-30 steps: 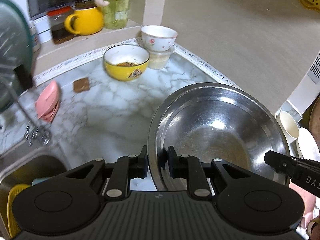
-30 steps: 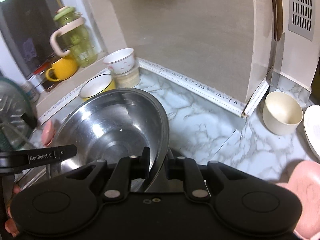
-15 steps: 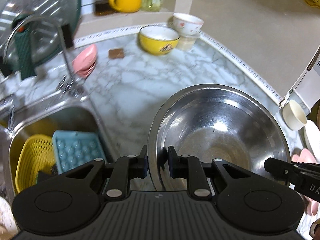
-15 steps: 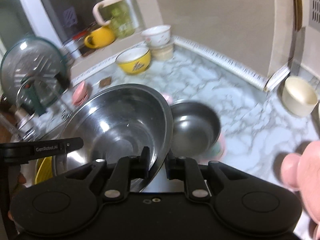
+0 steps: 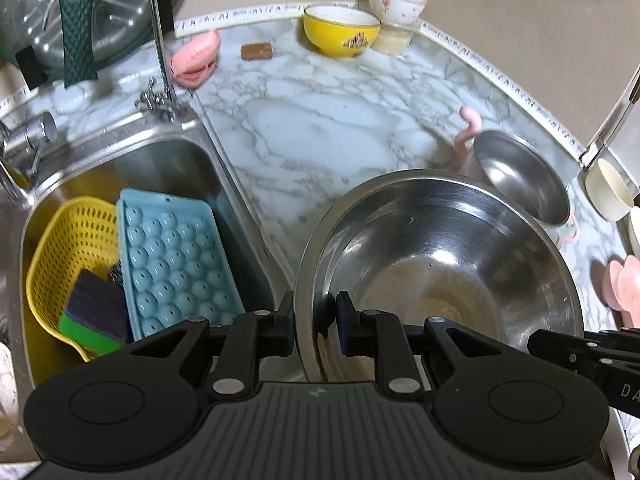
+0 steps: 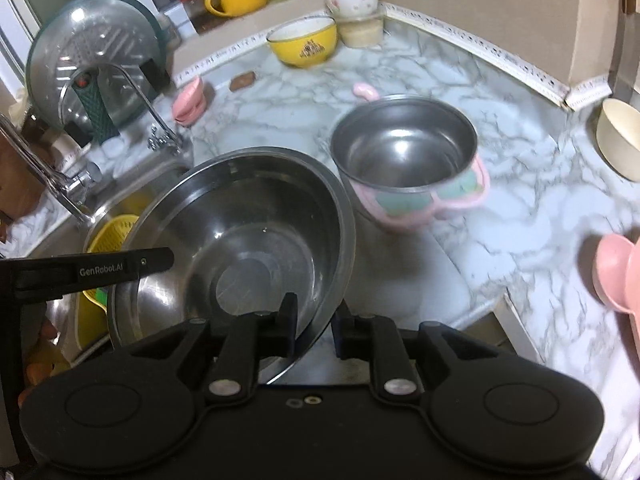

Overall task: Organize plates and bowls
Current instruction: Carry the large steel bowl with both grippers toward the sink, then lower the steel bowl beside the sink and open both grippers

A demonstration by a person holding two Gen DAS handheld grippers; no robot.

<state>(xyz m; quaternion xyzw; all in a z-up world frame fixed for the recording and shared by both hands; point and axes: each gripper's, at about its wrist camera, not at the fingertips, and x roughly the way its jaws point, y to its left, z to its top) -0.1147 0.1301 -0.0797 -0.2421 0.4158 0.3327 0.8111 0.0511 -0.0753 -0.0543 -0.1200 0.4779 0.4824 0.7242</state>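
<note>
Left hand-held gripper [image 5: 316, 326] and right hand-held gripper [image 6: 314, 326] pinched narrowly on opposite rim edges of steel basin [image 5: 440, 264]. Thin slick rim: risk of slipping or tilting. Possible clash with small pot [image 6: 404, 152] nearby on tabletop [image 5: 320, 132].

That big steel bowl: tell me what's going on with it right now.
A person holds the large steel bowl by its rim with two handheld grippers, the left gripper clamped on one side and the right gripper on the opposite side. The bowl is empty and sits over the marble counter next to the sink. A smaller steel pot with pink handles stands just beyond it.
</note>
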